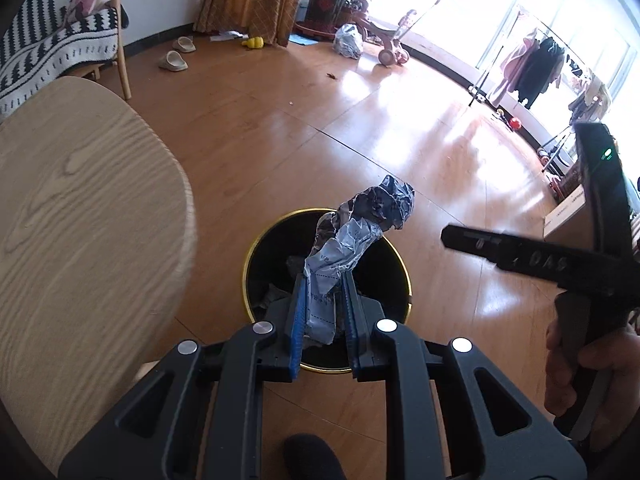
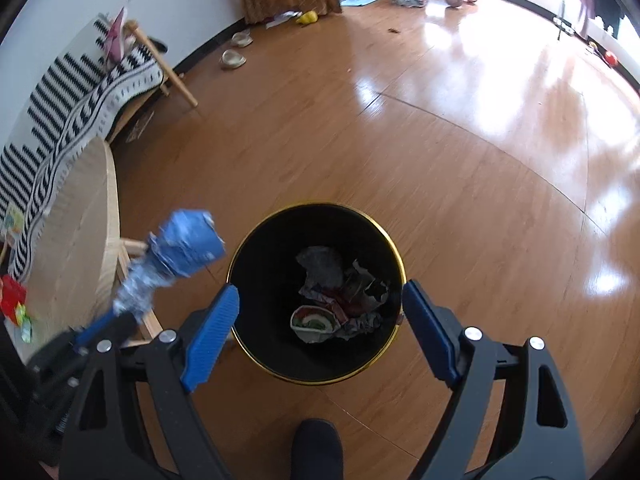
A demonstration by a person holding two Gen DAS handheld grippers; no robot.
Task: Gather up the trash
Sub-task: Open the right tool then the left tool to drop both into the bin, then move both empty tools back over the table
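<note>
The left hand-held gripper grasps a crumpled blue-and-silver wrapper over the black gold-rimmed round bin, ready to drop; the right hand-held gripper hangs released.

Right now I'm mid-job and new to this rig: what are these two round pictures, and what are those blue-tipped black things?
They are two hand-held grippers, one in each of a person's hands, each carrying a fisheye camera that looks forward along its jaws. The left wrist view shows the left gripper, jaws shut on a crumpled wrapper, held above a black bin with a gold rim. At its right edge you see the right gripper from the side. The right wrist view shows the right gripper, jaws wide open and empty, directly over the same bin, which already holds crumpled trash. The bin stands on a wooden floor beside a round wooden table.
</note>
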